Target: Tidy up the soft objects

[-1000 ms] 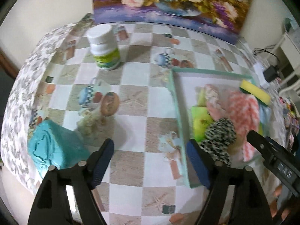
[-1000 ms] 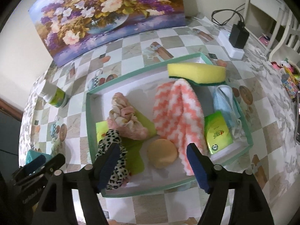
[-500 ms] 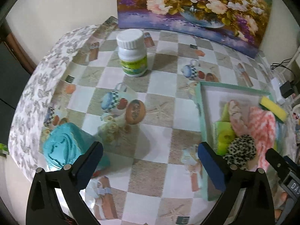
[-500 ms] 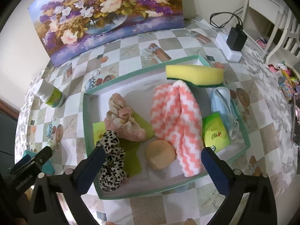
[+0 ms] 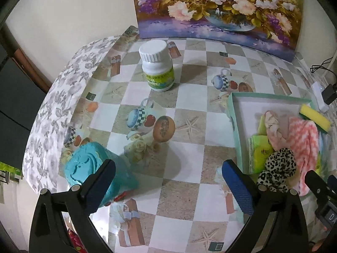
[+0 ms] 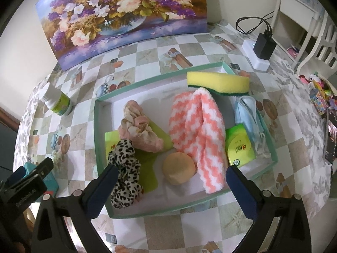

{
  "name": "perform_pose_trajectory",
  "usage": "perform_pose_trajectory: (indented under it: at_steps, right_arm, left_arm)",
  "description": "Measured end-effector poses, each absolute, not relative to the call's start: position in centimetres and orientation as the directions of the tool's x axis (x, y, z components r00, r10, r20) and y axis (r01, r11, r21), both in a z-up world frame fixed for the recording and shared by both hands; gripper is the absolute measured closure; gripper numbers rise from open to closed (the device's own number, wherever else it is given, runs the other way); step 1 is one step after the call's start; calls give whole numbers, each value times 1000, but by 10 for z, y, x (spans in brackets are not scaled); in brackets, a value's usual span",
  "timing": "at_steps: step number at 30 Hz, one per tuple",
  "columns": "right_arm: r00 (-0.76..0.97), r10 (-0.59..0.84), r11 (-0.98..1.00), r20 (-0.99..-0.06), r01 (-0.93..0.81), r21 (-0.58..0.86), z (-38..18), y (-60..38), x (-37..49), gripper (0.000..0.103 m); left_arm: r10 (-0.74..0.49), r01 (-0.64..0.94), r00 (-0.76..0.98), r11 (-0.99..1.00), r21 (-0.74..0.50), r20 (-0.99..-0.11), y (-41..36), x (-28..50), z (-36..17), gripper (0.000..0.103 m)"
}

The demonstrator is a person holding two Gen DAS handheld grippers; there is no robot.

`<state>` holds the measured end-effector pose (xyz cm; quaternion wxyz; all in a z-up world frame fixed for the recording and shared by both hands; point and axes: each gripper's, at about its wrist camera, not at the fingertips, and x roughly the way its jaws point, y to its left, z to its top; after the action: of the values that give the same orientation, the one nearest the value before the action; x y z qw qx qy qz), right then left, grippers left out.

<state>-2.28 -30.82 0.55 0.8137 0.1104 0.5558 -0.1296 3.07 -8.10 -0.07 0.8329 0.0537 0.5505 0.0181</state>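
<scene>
- Left gripper: black frame, blue pads, jaws spread wide, nothing between them. Hangs over bare checkered tablecloth.
- Just off its left finger: teal soft block lying on the cloth, partly hidden behind that finger. Contact cannot be told.
- Ahead of the left gripper, well apart: white plastic bottle with ribbed cap and green label, upright.
- Beyond the bottle: flower painting leaning at the wall.
- Off the left gripper's right finger: shallow mint-green cardboard tray.
- Right gripper: jaws released, wide apart, empty. Hovers over the near edge of the tray.
- By its left finger: leopard-print fabric scrunchie in the tray's near left corner, partly behind the finger.
- Between the fingers, a little ahead: round tan puff, lying free on the tray floor.
- Ahead of the left finger: pink floral scrunchie on a lime-green sheet.
- Ahead, centre: coral-and-white zigzag fluffy cloth, its far end touching a yellow sponge with green backing at the tray's far rim.
- Ahead of the right finger: green tissue packet, and a pale blue face mask against the right wall.
- Far right, outside the tray: black charger on a white power strip.
</scene>
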Motion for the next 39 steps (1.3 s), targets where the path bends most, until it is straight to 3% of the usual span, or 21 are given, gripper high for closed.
perform_pose_trajectory:
  at_steps: [9, 39]
  right_arm:
    - [349, -109, 950, -931, 312, 6, 8, -299, -37, 0]
    - [424, -162, 961, -891, 273, -45, 29, -273, -90, 0]
  left_arm:
    - [147, 34, 374, 985, 172, -916, -80, 14, -5, 2]
    - [99, -4, 372, 994, 105, -923, -47, -41, 6, 2]
